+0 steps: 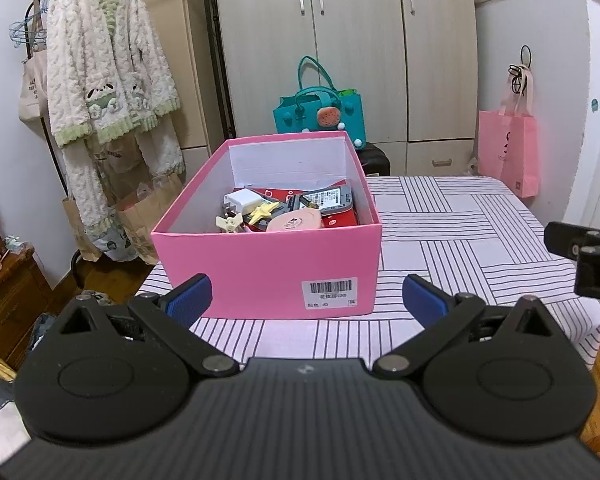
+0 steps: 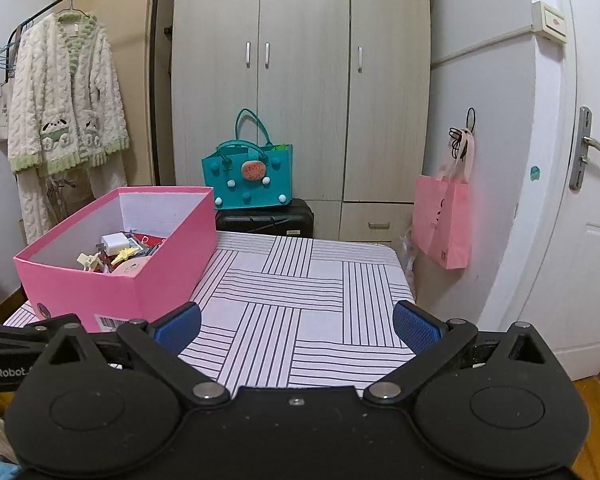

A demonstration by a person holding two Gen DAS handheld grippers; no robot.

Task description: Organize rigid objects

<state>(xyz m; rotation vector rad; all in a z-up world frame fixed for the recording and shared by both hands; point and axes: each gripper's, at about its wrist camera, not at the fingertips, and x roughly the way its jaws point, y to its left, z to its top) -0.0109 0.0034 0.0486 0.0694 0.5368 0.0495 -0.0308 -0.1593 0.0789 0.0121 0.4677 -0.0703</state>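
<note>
Blue pads, left gripper (image 1: 306, 300): jaws wide apart, nothing between them; low in the left wrist frame, facing the near wall of the pink box (image 1: 268, 268)
Blue pads, right gripper (image 2: 296, 330): jaws wide apart, empty; low in the right wrist frame, over bare striped cloth; its black arm also shows at the right edge of the left wrist frame
Pink box: open top, white inside; stands on the table (image 1: 460, 232) at centre of the left wrist frame, left of centre in the right wrist frame; barcode label (image 1: 329, 290) on the near wall, lower right
Box contents: white charger (image 1: 242, 200) at the back left; yellow star-shaped clip (image 1: 262, 212) in front of it; cream clip (image 1: 230, 224) at the front left; round pink case (image 1: 298, 222) against the near wall; grey rectangular device (image 1: 328, 199) at the right, tilted on a red item (image 1: 340, 222); all lie in a loose heap, touching
Table: covered with a pale cloth with dark line blocks; bare to the right of the box
Behind, centre: teal bag (image 1: 320, 114) on a black case (image 2: 264, 218), before a beige wardrobe (image 1: 340, 40)
Right of frame: pink bag (image 1: 508, 148) hanging on the white wall; door with metal handle (image 2: 588, 148) at far right in the right wrist frame
Upper left: fluffy cream-and-green robe (image 1: 104, 80) on a rack
</note>
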